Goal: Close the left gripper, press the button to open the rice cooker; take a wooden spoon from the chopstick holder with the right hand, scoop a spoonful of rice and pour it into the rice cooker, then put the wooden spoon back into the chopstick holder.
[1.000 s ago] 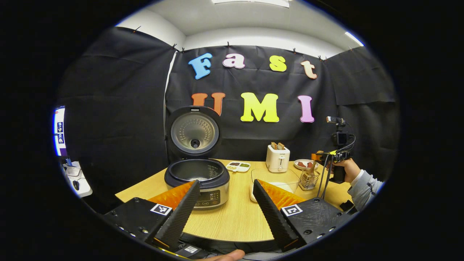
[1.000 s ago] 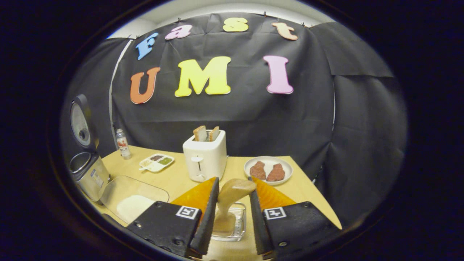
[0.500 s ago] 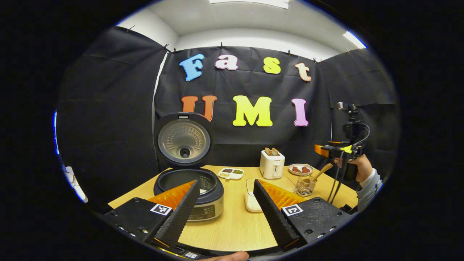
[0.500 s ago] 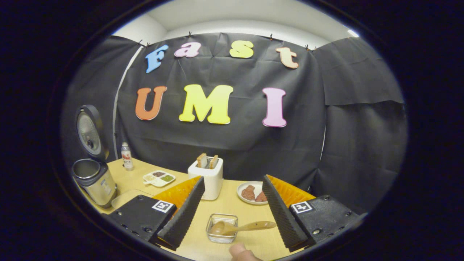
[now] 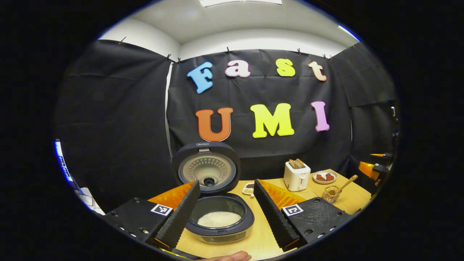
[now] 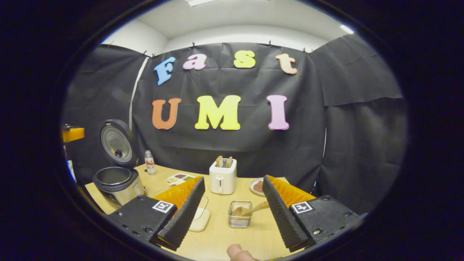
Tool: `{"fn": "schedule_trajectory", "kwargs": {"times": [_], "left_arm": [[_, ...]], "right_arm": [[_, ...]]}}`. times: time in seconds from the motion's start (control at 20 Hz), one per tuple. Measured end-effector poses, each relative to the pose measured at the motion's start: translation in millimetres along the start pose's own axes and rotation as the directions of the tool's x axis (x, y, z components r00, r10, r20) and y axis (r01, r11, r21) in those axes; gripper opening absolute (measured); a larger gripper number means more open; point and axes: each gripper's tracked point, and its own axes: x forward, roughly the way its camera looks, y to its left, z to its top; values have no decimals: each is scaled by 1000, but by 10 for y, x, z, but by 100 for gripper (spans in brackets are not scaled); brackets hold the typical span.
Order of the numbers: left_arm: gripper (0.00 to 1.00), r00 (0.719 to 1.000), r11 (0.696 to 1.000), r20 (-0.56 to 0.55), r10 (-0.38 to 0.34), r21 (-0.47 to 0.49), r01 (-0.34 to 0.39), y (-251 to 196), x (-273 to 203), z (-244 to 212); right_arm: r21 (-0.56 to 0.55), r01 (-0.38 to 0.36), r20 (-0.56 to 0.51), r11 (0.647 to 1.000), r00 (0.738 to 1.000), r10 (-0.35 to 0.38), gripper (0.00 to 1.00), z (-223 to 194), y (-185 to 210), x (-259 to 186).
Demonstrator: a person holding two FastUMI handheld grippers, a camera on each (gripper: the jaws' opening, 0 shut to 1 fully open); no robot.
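Both hand-held grippers empty, jaws spread wide. Left hand-held gripper [image 5: 226, 208] hung above the rice cooker [image 5: 220, 221]; right hand-held gripper [image 6: 233, 208] was backed off from the chopstick holder [image 6: 240, 214].

Rice cooker at 6 o'clock in the left gripper view, lid [image 5: 206, 168] upright, white rice [image 5: 219, 218] in the pot. Wooden spoon [image 6: 250, 210] stood bowl-down in the chopstick holder, handle leaning toward 2 o'clock. Task judged essentially done.

Risks: the slanted handle reached toward the right finger, so a careless sweep of that hand-held gripper could clip it and tip the light wire holder. The clear rice container [image 6: 199, 217] lay just beside the left finger of the same hand-held gripper and could be nudged likewise.

Surface [image 6: 217, 239]: pale wood. At 12 o'clock from the holder, a toaster [image 6: 222, 175] with bread; a plate [image 6: 256, 185] at 1 o'clock, a sectioned dish [image 6: 179, 178] and small bottle [image 6: 149, 162] at 10. Black cloth walls, white ceiling with strip lights.
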Motion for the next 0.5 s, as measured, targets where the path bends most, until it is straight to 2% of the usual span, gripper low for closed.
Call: {"fn": "schedule_trajectory", "kwargs": {"times": [0.1, 0.25, 0.3, 0.35, 0.5], "left_arm": [[94, 1000, 1000, -20, 4, 9, -4, 5, 176, 59], [95, 1000, 1000, -19, 11, -8, -12, 77, 495, 224], [91, 1000, 999, -16, 15, -28, -15, 112, 616, 277], [96, 1000, 999, -10, 15, -42, -15, 146, 738, 328], [96, 999, 998, 13, 33, -53, -32, 316, 1140, 524]], "right_arm": [[27, -24, 0, 999, 1000, 24, 100, -24, 49, -175], [18, -17, 7, 1000, 1000, 16, 100, -88, -33, -319], [10, -10, 0, 1000, 1000, 10, 100, -132, -56, -359], [6, -3, 2, 1000, 1000, 3, 100, -148, -84, -393], [-2, -1, -19, 1000, 1000, 1, 100, -265, -107, -456]]}}
